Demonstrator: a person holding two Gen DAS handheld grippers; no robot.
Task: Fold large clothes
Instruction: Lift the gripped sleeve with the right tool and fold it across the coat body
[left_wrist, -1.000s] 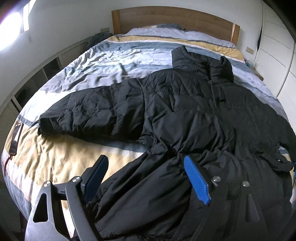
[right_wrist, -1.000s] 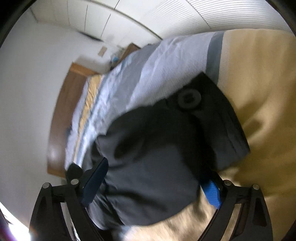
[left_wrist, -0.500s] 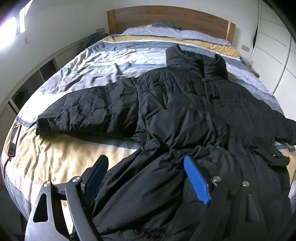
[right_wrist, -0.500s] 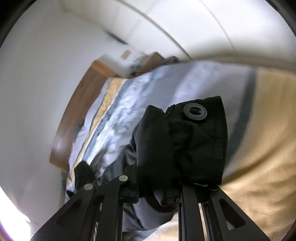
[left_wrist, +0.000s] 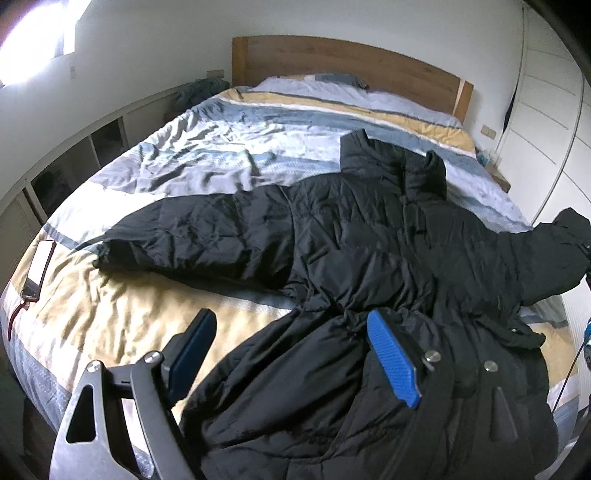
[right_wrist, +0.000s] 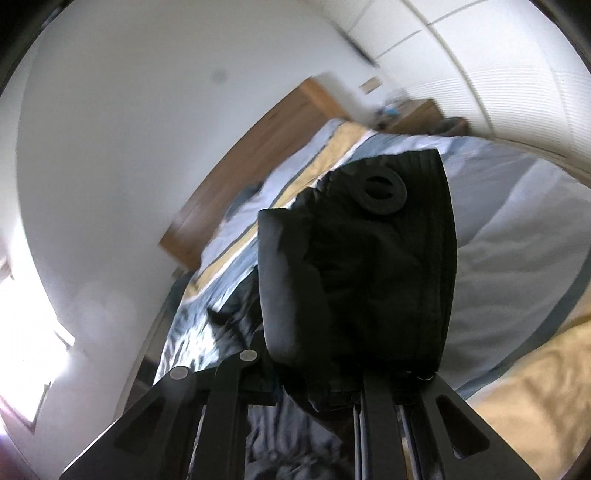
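Garment: black puffer coat (left_wrist: 369, 236) lies spread on the bed (left_wrist: 110, 314), collar toward the wooden headboard (left_wrist: 351, 62), one sleeve stretched out to the left.
Left tongs (left_wrist: 291, 354): released, jaws wide apart above the coat's lower half, blue pads (left_wrist: 391, 362) bare, gripping nothing.
Right tongs (right_wrist: 314, 373): clenched on the sleeve cuff (right_wrist: 369, 266), which fills the space between the arms.
Left wrist view only: whole coat outline; far sleeve raised off the bed at the right edge; phone (left_wrist: 37, 269) with a cable on the bed's left edge.
Right wrist view only: round black patch (right_wrist: 380, 194) on the cuff; blurred bedding and headboard behind it.
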